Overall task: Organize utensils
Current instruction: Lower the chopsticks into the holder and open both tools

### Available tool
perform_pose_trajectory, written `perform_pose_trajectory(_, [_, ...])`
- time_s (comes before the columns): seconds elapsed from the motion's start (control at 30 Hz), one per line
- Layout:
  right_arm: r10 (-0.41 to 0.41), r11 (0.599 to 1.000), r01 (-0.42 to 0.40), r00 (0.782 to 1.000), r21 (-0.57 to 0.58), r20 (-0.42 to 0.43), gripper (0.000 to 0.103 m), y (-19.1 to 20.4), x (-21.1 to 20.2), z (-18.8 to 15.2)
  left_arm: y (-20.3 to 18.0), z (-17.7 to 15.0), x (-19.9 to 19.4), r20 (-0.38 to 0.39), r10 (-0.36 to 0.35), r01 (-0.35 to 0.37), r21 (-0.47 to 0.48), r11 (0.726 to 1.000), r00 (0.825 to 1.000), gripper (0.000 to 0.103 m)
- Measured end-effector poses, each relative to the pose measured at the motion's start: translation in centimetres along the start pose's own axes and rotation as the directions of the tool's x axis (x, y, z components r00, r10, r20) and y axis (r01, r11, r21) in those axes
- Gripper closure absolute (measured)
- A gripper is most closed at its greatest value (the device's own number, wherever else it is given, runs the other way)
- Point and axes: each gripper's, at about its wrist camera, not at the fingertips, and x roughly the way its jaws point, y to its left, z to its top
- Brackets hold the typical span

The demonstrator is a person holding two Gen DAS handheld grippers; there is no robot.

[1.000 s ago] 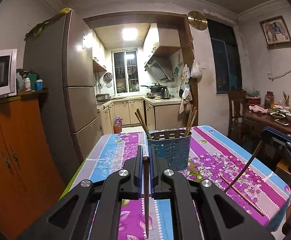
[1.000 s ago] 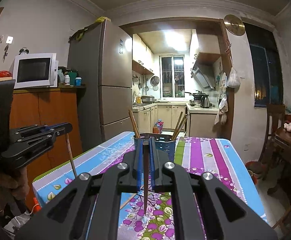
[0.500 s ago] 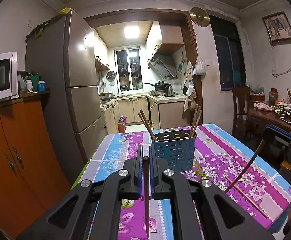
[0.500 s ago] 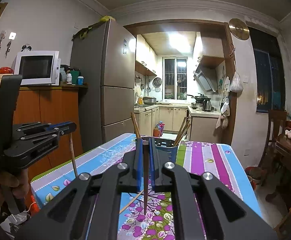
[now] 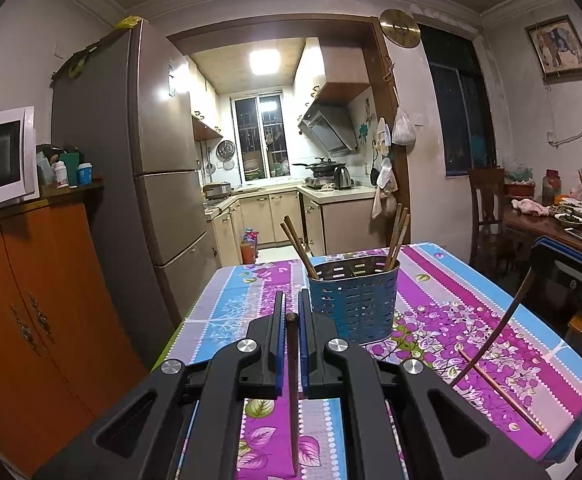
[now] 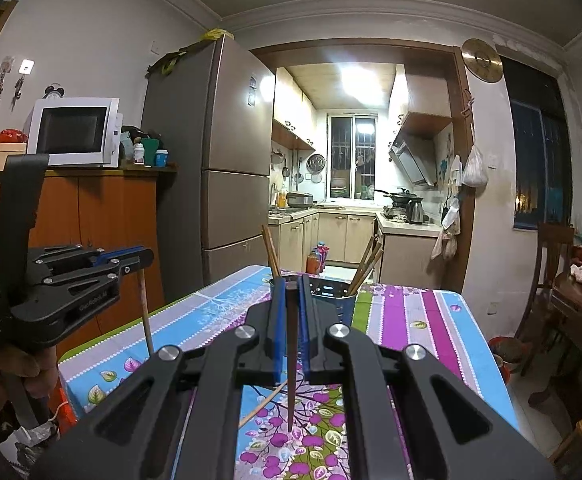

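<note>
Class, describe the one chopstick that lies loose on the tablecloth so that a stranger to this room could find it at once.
Start at the table with the striped, flowered tablecloth and find the blue holder standing on it. To the right of the holder, a single chopstick lies flat on the purple flowers. Every other chopstick either stands in the holder or hangs clamped in a tool; this one alone lies on the cloth.

The blue holder sits mostly hidden behind the jaws.

Blue perforated holder, purple-blue floral striped tablecloth
</note>
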Motion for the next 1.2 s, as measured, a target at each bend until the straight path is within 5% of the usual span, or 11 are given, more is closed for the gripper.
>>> perform_pose_trajectory(0.9, [0.008,0.997,-0.004,0.999,-0.081,0.045,0.098,-0.9,1.6,3.2,-0.2,1.0,1.6,0.007,0.014,-0.015,0.044,0.999,1.000,0.096])
perform_pose_trajectory(1.2, [0.003,1.000,0.000,0.993,-0.030,0.119,0.098,-3.9,5.7,8.0,1.6,8.5,4.8,0.121,-0.160,0.163,-0.016,0.987,0.980,0.096])
